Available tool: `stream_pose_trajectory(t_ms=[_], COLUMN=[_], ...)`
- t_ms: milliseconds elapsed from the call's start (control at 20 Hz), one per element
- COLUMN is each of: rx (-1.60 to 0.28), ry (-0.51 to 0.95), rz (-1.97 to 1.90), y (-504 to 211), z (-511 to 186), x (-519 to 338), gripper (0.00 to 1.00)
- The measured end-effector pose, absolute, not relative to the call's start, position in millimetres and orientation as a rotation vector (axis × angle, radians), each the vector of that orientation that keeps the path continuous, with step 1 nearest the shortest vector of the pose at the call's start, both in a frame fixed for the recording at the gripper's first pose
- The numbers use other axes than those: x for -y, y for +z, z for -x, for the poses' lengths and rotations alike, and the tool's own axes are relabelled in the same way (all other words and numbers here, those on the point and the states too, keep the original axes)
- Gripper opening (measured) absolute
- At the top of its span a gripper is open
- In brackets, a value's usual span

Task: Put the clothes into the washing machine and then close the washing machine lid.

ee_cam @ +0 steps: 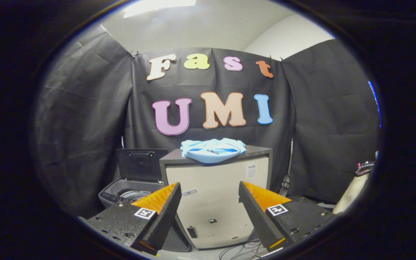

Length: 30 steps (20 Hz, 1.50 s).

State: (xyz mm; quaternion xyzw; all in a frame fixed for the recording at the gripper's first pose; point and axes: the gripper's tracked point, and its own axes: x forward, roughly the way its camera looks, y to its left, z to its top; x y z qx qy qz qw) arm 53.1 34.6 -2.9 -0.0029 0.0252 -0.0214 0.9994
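Gripper view: I see light blue clothes [213, 150] bunched on top of cream cabinet [215, 202], frame centre. Washing machine [130, 195] lower left beside cabinet, lid [141, 164] raised upright, drum open. Cables [244, 249] on floor under cabinet. Pale object [354, 186] at right edge, can't identify. My gripper [209, 189] low, fingers [164, 206] spread wide, holding nothing, touching nothing; cabinet front beyond them.

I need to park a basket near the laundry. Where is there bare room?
The cabinet top is bare beside the blue clothes, toward its far corner. The washing machine with raised lid crowds the cabinet's other side. The open gripper holds nothing.
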Motion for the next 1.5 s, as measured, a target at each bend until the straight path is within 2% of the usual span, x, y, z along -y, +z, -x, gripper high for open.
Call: stream_pose_trajectory(t_ms=[550, 850, 1200, 1500], rx=[-0.075, -0.136, -0.295, -0.435], ry=[-0.053, -0.025, -0.111, -0.142], rz=[0.035, 0.162, 0.101, 0.06], y=[84, 108, 78, 40], z=[-155, -216, -317, -366], x=[-31, -45, -22, -1], gripper=[0.97, 0.97, 0.97, 0.98])
